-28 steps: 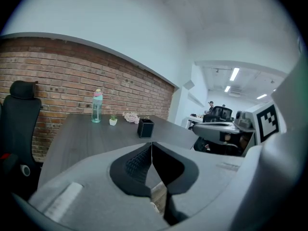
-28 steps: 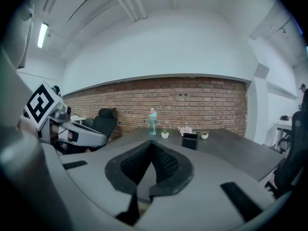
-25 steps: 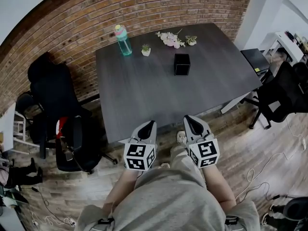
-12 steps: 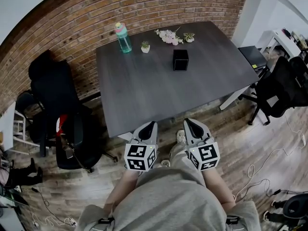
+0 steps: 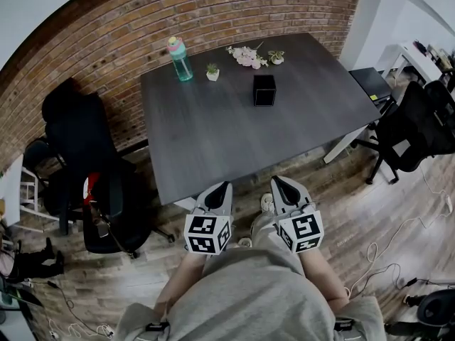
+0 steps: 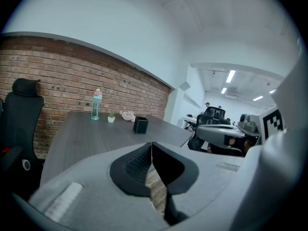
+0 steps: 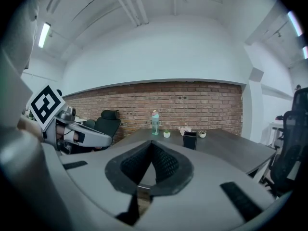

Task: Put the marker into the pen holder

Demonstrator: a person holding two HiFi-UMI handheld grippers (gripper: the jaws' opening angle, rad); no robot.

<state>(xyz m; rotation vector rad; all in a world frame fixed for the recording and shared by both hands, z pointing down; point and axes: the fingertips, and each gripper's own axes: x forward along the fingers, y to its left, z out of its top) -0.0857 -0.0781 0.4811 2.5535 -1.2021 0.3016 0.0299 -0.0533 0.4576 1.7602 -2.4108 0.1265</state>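
Grey tongs (image 5: 222, 186), black-white marker cubes (image 5: 207, 234), grey clothes (image 5: 242, 297)

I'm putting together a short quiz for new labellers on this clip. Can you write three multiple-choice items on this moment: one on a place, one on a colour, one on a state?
1. Where does the pen holder stand?
A) on the far half of the table, near the flowers
B) on the floor
C) at the table's near edge

2. What colour is the body of the bottle?
A) red
B) teal
C) black

3. How do the jaws of the left gripper and right gripper stand?
A) wide apart
B) shut, nothing between them
C) shut on a marker

Answers:
1 A, the head view shows it just in front of the flowers.
2 B, it reads teal in all three views.
3 B, each gripper view shows the tips meeting with nothing between.
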